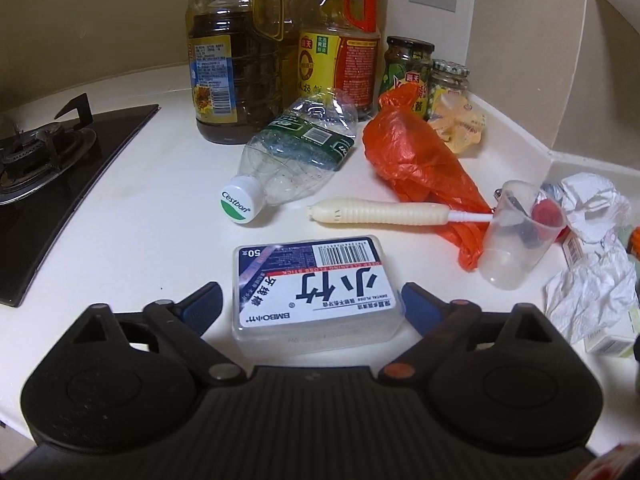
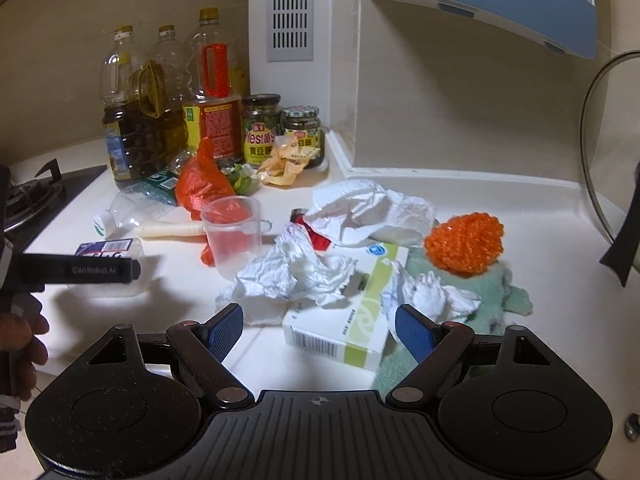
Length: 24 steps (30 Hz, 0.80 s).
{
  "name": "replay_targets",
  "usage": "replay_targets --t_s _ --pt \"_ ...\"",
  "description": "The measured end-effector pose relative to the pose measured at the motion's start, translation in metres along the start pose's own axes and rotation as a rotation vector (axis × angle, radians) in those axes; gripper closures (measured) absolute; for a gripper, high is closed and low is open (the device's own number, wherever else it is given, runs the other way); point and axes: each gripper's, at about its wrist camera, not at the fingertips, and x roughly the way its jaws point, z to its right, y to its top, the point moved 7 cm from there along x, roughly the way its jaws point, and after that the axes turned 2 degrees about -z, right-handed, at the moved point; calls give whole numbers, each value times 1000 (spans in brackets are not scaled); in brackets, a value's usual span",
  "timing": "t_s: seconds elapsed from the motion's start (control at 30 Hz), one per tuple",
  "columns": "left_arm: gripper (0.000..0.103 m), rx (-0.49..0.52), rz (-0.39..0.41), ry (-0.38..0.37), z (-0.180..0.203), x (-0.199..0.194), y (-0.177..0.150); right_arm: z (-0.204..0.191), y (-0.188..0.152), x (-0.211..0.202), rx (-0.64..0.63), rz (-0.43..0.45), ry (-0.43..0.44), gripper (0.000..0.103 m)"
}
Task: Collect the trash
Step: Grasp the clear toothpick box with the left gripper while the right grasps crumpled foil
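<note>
A clear dental floss box (image 1: 312,292) with a blue and white label lies flat on the white counter between the fingers of my left gripper (image 1: 311,294), which is open; a thin gap shows at the left pad. Beyond it lie an empty water bottle (image 1: 292,156), an orange plastic bag (image 1: 420,164), a cream brush (image 1: 376,212) and a clear cup (image 1: 516,236). My right gripper (image 2: 319,316) is open just above a white and green carton (image 2: 352,320) and crumpled tissues (image 2: 296,276). The left gripper's black finger (image 2: 80,270) shows over the floss box (image 2: 108,250).
A gas stove (image 1: 48,160) sits at the left. Oil bottles (image 1: 232,60) and jars (image 1: 408,64) stand at the back wall beside a yellow wrapper (image 1: 460,124). An orange scrubber (image 2: 464,244) lies on a green cloth (image 2: 500,292). A glass lid (image 2: 612,152) leans at the right. A hand (image 2: 20,340) is at the left edge.
</note>
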Motion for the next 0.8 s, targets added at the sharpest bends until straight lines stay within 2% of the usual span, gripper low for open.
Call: replay_targets --t_s 0.07,0.47,0.8 --pt "16 9 6 0 -1 -2 1 -4 2 3 -5 2 11 20" --pt "17 -14 30 -68 -23 -33 -3 -21 12 20 -51 19 32 20" --pt "17 -38 58 -82 -35 -63 -7 -33 14 44 -112 12 19 20"
